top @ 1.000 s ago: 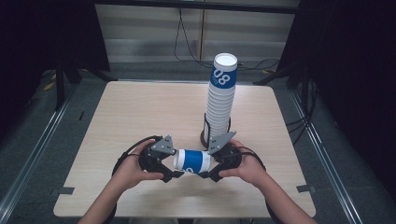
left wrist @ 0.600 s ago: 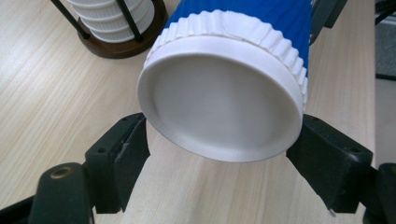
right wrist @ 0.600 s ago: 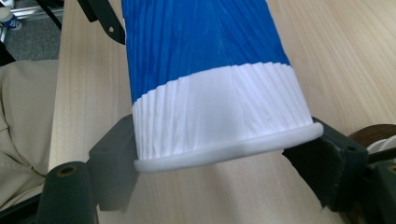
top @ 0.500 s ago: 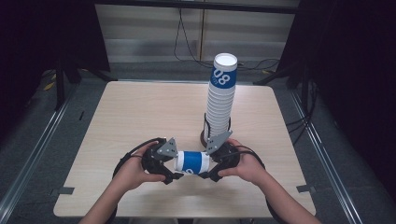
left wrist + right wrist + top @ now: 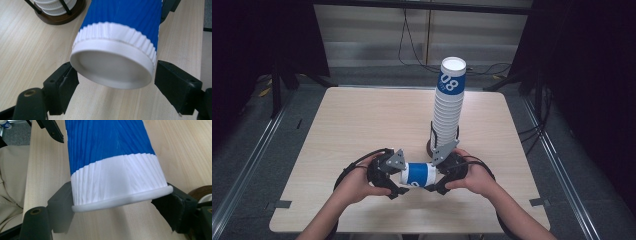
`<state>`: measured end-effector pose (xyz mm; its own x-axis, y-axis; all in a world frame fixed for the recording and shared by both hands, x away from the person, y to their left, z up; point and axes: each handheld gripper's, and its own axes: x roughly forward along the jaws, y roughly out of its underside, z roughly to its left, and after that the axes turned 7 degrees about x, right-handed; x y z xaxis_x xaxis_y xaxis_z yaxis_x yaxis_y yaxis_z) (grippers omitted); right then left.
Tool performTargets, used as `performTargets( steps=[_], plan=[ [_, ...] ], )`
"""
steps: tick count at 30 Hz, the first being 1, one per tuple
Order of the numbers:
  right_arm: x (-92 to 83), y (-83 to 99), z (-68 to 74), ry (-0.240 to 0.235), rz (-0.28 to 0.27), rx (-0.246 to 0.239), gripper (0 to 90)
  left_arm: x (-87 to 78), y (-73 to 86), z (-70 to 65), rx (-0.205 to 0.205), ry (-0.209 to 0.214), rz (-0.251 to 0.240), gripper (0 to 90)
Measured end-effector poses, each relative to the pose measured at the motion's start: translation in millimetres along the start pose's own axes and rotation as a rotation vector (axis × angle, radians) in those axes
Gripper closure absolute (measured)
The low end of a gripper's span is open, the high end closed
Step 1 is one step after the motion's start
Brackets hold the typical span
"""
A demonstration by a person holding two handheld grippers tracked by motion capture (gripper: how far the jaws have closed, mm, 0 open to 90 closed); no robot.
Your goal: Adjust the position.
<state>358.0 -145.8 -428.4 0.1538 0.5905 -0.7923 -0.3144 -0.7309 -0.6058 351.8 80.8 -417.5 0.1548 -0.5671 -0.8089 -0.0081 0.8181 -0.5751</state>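
Observation:
A blue paper cup (image 5: 419, 174) with white ribbed ends lies level above the table between both grippers. My right gripper (image 5: 438, 178) is shut on its rim end, and in the right gripper view (image 5: 117, 205) the rim of the cup (image 5: 110, 150) is squeezed flat between the pads. My left gripper (image 5: 400, 180) is at the base end. In the left gripper view (image 5: 113, 82) its jaws have just been opening and stand beside the round base of the cup (image 5: 120, 25) without squeezing it.
A tall stack of the same cups (image 5: 448, 105) stands in a dark wire holder (image 5: 432, 145) just behind the right hand; its brown base (image 5: 60, 17) is close by. The wooden table (image 5: 362, 120) stretches left and back. Cables trail from both grippers.

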Motion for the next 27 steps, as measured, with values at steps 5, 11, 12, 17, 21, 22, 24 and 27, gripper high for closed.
performTargets(
  steps=[5,11,12,17,21,22,24,27],
  plan=[
    [-0.2,-3.8,1.6,0.004,0.025,-0.017,21.4,0.1,-8.1,-1.4,0.021,0.000,0.016,18.8],
    [-0.8,-6.0,2.7,0.008,0.037,-0.026,21.4,5.1,-12.3,-2.6,0.042,0.006,0.061,18.1],
    [-0.5,-6.2,3.6,0.000,0.041,-0.025,21.4,5.4,-13.1,-2.7,0.043,0.002,0.064,18.0],
    [-0.3,-6.9,5.5,0.006,0.063,-0.036,21.3,4.7,-19.2,-1.2,0.057,0.014,0.084,17.8],
    [0.4,-6.2,6.5,0.005,0.070,-0.035,21.3,6.7,-22.9,-2.9,0.073,0.024,0.110,17.8],
    [1.2,-6.2,6.6,0.002,0.070,-0.042,21.3,7.2,-23.6,-2.6,0.078,0.023,0.111,17.8],
    [2.0,-6.8,7.5,0.004,0.073,-0.048,21.3,8.2,-25.0,-2.2,0.088,0.021,0.114,17.8],
    [2.5,-7.7,9.0,-0.002,0.080,-0.046,21.1,10.5,-27.2,-2.0,0.098,0.027,0.122,17.8]
  ],
)
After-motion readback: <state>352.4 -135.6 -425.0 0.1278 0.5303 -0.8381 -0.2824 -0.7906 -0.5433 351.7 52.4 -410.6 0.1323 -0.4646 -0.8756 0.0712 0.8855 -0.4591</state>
